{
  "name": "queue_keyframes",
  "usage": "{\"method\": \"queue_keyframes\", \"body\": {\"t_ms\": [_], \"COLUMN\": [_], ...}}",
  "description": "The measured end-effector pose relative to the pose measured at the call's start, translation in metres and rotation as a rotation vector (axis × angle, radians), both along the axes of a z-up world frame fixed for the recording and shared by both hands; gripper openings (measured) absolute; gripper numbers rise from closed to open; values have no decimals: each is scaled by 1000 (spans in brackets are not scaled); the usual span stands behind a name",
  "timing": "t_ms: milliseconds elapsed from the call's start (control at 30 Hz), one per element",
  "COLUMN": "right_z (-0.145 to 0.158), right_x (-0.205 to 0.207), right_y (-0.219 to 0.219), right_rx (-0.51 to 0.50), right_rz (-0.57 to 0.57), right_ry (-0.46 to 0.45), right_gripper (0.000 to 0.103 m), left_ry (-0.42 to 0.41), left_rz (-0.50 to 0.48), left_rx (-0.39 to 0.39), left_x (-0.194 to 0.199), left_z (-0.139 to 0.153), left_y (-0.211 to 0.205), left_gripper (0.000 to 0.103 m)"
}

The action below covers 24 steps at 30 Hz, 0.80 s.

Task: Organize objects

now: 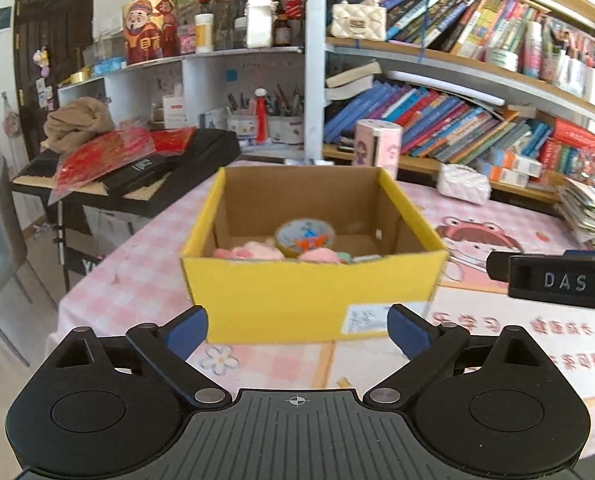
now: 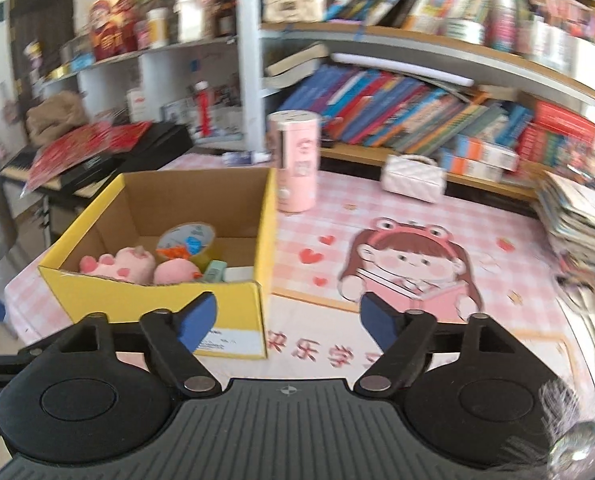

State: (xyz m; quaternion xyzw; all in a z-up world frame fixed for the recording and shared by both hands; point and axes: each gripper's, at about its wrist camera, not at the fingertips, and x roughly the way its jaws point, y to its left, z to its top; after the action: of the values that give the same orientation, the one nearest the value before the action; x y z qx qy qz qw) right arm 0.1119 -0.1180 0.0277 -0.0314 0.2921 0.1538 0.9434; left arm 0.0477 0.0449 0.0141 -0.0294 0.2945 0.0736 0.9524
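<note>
Centrally, yellow box [image 1: 313, 296] holds pink plush toys [image 2: 117, 266]; left gripper [image 1: 297, 330] and right gripper [image 2: 287, 318] both gape wide, empty.

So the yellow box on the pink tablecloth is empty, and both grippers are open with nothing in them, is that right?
Not quite. The yellow box is not empty: the right wrist view shows pink plush toys and a round tin inside it. The rest holds: it sits on the pink tablecloth, and the left gripper and right gripper are open, holding nothing.
</note>
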Motion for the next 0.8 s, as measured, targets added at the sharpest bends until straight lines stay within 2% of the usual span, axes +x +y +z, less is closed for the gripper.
{"method": "queue_keyframes", "body": {"t_ms": [67,367,600,800], "right_z": [-4,-16,-21,-23], "right_x": [-15,-59,-70,-73], "right_y": [-7,-37,-55,-61], "right_rx": [8,11,10,6], "right_rz": [-43,-191,-275,-302], "right_ry": [-13,-29,-15,-5], "right_gripper": [88,91,91,94], "left_ry": [0,24,39,40], "left_rz": [-26,-142,-219,-222], "left_rx": [-9,6,16,25], "left_x": [-6,-20,-22,-23], "left_z": [-1,-9,-13,-13], "left_y": [-6,-30,-46,-51], "left_gripper": [100,101,101,101]}}
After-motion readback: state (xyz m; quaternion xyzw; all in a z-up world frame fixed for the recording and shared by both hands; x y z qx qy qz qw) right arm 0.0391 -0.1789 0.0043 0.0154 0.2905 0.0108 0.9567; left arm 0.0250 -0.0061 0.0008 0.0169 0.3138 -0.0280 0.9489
